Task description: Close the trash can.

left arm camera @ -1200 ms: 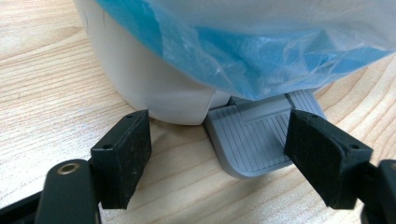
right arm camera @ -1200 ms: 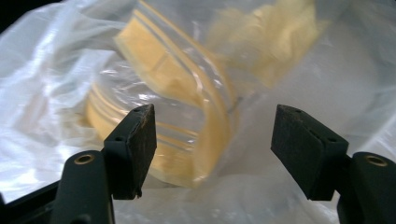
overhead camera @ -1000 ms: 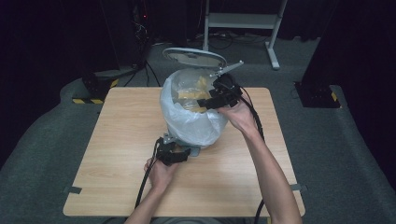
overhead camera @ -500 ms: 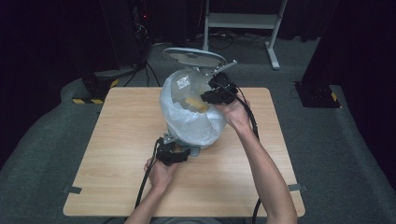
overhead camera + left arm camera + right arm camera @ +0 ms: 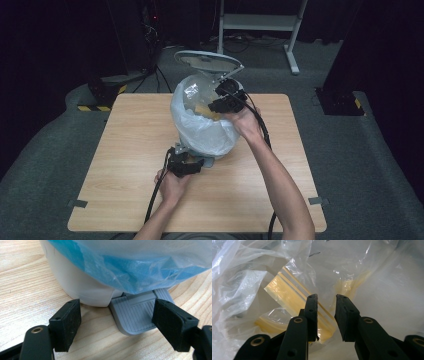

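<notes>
Dark floor and black equipment surround a light wooden desk [image 5: 130, 150] in the high view, where a small white pedal bin [image 5: 202, 125] lined with a pale translucent plastic bag [image 5: 200, 127] stands near the middle, its grey lid [image 5: 207, 61] raised. At the bin's foot the left hand-held gripper [image 5: 184, 165] sits low against the base, while the right hand-held gripper [image 5: 225, 97] reaches down into the bag's open mouth. From the left gripper view, the 2 black jaws stand either side of the ribbed grey foot pedal [image 5: 136, 315], which juts from the bin's white base [image 5: 82, 287] beneath the blue-tinted bag hem [image 5: 125, 272]; the jaws are set narrow and appear to bear on the pedal rather than clamp it, though contact is hard to confirm. From the right gripper view, the jaws have just been closing and now stand at a narrow gap, and a yellowish zip-seal plastic pouch [image 5: 294, 300] lies in the bag just behind the left jaw, seemingly not pinched between the pads. To do this well, I judge the pedal should be kept pressed so the lid stays up, and the right jaws should line up squarely over the pouch's stiff sealed edge, avoiding the liner film, before squeezing.
</notes>
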### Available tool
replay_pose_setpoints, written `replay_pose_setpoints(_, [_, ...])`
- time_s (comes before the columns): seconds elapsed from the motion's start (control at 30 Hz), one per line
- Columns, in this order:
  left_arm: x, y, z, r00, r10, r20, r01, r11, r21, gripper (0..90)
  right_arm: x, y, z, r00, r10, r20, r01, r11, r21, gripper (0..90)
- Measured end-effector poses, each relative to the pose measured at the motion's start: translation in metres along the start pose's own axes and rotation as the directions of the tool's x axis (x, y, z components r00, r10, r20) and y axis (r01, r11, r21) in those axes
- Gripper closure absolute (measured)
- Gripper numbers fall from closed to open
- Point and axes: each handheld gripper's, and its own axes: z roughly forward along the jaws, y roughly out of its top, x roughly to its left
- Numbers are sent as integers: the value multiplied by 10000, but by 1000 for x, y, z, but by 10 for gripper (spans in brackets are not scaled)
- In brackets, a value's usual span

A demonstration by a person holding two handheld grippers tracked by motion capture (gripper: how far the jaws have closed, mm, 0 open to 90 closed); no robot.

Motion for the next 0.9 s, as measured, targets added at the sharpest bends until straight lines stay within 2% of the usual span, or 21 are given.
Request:
replay_pose_setpoints(0.07, [0,0,0,10000,0,3,0,10000,0,232,-1,-1,-3,9995,-313,91,315,9994,-139,705])
replay_pose_setpoints(0.13, [0,0,0,10000,-1,5,1,10000,3,232,1,-1,-7,9999,-103,90,105,9996,-246,691])
replay_pose_setpoints(0.27, [0,0,0,10000,-12,8,12,10000,5,232,4,0,-14,9999,-90,128,98,9978,-649,650])
replay_pose_setpoints(0.33, [0,0,0,10000,-5,4,5,10000,1,232,8,2,-16,9999,-118,127,129,9958,-905,637])
replay_pose_setpoints(0.47, [0,0,0,10000,-17,5,17,10000,-3,232,21,12,-18,9986,-524,76,529,9887,-1402,630])
replay_pose_setpoints(0.57, [0,0,0,10000,-23,7,23,10000,1,232,30,21,-17,9975,-708,-60,691,9859,-1521,639])
replay_pose_setpoints(0.63, [0,0,0,10000,-30,11,30,10000,9,232,33,25,-12,9970,-773,-102,751,9875,-1387,652])
replay_pose_setpoints(0.73, [0,0,0,10000,-40,4,40,10000,-8,233,33,27,0,9981,-613,-49,607,9952,-770,667])
replay_pose_setpoints(0.83, [0,0,0,10000,-39,5,39,10000,-7,232,26,26,11,9983,-569,112,568,9983,87,677])
replay_pose_setpoints(0.9, [0,0,0,10000,-31,12,31,10000,7,233,24,23,16,9989,-390,261,368,9960,810,677])
